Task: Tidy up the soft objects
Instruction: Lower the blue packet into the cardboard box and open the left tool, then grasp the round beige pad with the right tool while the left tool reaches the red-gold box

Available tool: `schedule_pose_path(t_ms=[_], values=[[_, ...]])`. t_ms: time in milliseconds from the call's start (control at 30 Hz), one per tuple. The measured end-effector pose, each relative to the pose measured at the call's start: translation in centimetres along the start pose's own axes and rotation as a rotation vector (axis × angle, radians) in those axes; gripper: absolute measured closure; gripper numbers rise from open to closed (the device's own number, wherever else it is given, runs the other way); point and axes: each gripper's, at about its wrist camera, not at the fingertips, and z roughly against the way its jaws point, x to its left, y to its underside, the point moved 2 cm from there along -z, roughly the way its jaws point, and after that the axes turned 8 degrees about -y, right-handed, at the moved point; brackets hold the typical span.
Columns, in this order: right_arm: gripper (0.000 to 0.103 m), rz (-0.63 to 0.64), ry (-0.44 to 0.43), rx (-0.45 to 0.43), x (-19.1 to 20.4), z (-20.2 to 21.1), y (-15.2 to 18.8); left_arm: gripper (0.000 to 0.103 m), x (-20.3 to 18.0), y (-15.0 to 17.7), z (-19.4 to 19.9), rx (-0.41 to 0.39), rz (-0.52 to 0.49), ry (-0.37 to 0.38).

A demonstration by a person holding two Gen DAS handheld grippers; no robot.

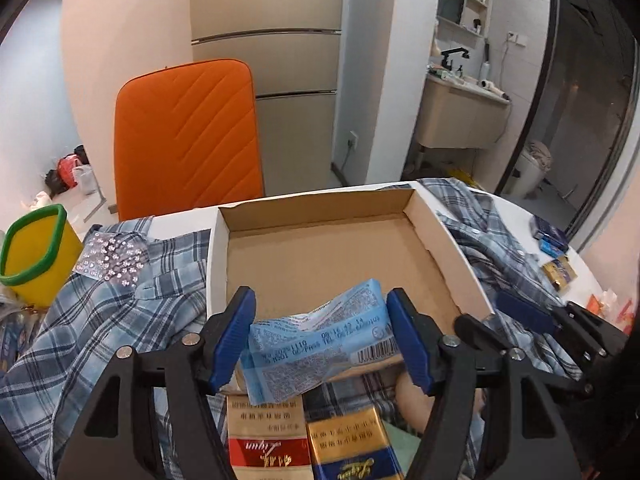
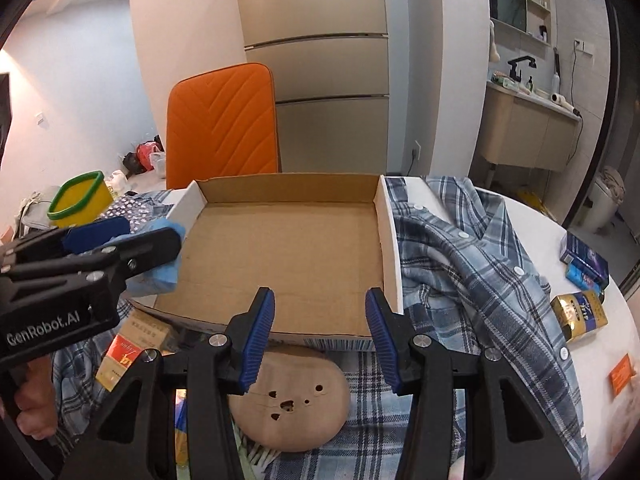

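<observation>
My left gripper point(image 1: 322, 338) is shut on a soft light-blue tissue pack point(image 1: 320, 340) and holds it at the near left edge of an open cardboard box point(image 1: 332, 256). In the right wrist view the left gripper point(image 2: 100, 240) shows at the left with the blue pack point(image 2: 160, 276) over the box's near left corner point(image 2: 280, 248). My right gripper point(image 2: 320, 336) is open and empty above a tan plush face point(image 2: 292, 400) lying on a blue plaid shirt point(image 2: 460, 260) just in front of the box.
An orange chair point(image 1: 184, 136) stands behind the table. A yellow cup with a green rim point(image 1: 36, 252) stands at the left. Cigarette packs point(image 1: 308, 440) lie near me and several small boxes point(image 2: 580, 312) lie on the white table at the right.
</observation>
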Motion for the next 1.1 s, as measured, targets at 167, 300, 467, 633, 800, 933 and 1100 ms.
schedule_pose_path(t_ms=[167,300,467,633,800,933,1100], values=[[0.053,-0.024,-0.002,-0.007,-0.8,0.5,-0.2,0.010,0.7,0.3,-0.3,-0.012,0.051,0.004],[0.037,-0.047,-0.018,-0.007,-1.2,0.7,-0.2,0.010,0.9,0.5,0.3,-0.018,0.031,-0.030],[0.035,-0.030,-0.006,-0.008,-0.8,1.4,0.0,0.009,1.8,1.1,2.1,-0.053,0.041,-0.048],[0.027,-0.024,0.024,0.045,-0.3,2.0,0.9,0.009,2.7,2.4,4.0,-0.057,0.033,-0.066],[0.016,-0.009,-0.030,0.064,0.6,2.3,1.3,0.009,3.2,4.0,4.9,-0.027,0.030,-0.069],[0.016,0.020,-0.028,0.093,1.2,1.5,1.8,0.009,3.8,5.3,4.5,-0.011,0.032,-0.094],[0.016,0.055,-0.024,0.153,1.8,-0.4,2.6,0.009,4.6,6.3,3.7,0.005,0.064,-0.096]])
